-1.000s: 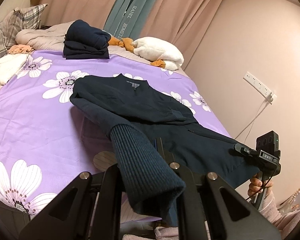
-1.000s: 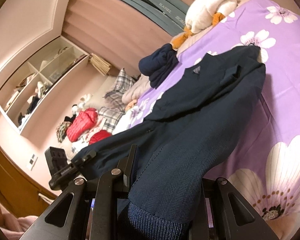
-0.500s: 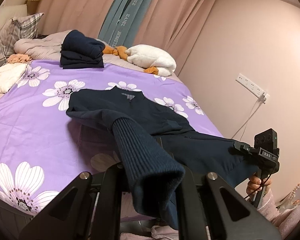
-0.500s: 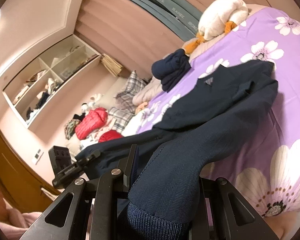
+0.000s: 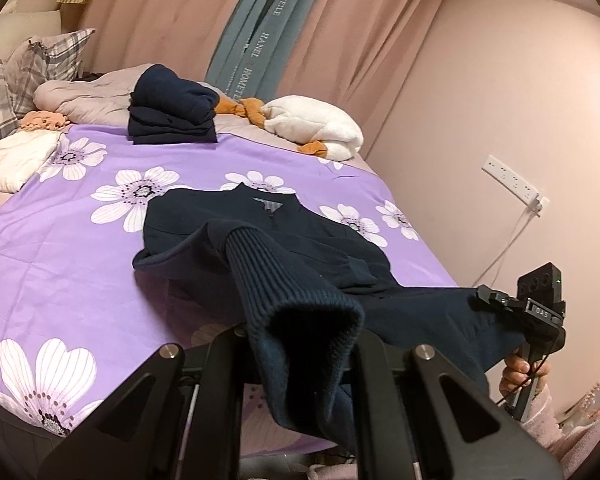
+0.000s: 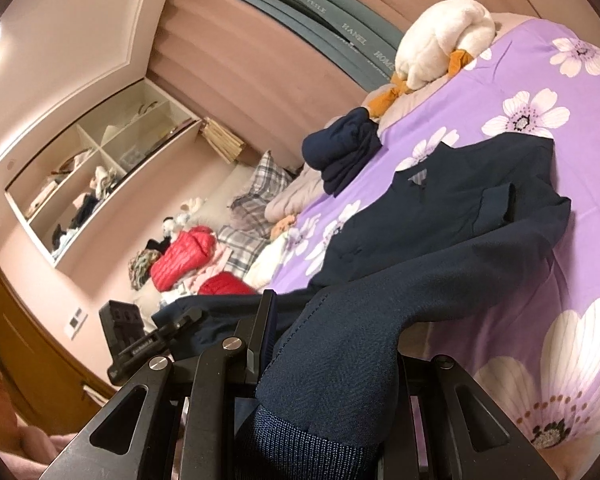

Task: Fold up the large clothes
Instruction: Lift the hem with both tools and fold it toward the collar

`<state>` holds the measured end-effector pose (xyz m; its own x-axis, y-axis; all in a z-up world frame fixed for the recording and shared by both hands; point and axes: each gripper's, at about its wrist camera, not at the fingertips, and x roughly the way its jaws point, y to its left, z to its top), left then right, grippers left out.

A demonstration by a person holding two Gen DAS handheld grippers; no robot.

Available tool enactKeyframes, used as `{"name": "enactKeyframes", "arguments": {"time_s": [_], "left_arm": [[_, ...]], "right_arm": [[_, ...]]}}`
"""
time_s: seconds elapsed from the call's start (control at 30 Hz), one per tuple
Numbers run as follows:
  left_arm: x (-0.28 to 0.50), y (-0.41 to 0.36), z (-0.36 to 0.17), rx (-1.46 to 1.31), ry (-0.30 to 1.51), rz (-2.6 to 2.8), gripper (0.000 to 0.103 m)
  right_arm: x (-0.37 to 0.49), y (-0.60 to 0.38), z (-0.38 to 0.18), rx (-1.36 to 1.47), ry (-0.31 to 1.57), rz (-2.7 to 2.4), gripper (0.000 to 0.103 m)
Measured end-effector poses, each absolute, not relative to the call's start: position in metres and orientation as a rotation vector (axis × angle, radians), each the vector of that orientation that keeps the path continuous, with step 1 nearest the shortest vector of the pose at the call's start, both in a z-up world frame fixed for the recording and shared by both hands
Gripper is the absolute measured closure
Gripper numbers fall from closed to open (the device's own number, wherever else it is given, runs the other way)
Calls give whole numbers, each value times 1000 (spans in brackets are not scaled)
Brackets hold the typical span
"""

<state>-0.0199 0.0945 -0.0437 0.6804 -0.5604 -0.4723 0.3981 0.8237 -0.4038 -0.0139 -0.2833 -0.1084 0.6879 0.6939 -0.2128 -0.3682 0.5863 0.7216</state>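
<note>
A navy jacket [image 5: 284, 236] lies collar-away on the purple floral bedspread [image 5: 60, 248], its long axis running off from both grippers; the left gripper [image 5: 300, 344] clamps a ribbed cuff, the right gripper [image 6: 324, 364] pinches the other sleeve.

Left claw [image 5: 300, 344] and right claw [image 6: 324, 364] are both clamped, held low side by side.
</note>
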Motion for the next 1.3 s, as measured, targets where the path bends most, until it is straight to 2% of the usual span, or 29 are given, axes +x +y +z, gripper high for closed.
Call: {"name": "enactKeyframes", "arguments": {"time_s": [1.3], "left_arm": [[94, 116, -41, -361, 592, -397, 92]], "right_arm": [[68, -302, -83, 684, 452, 501, 77]]}}
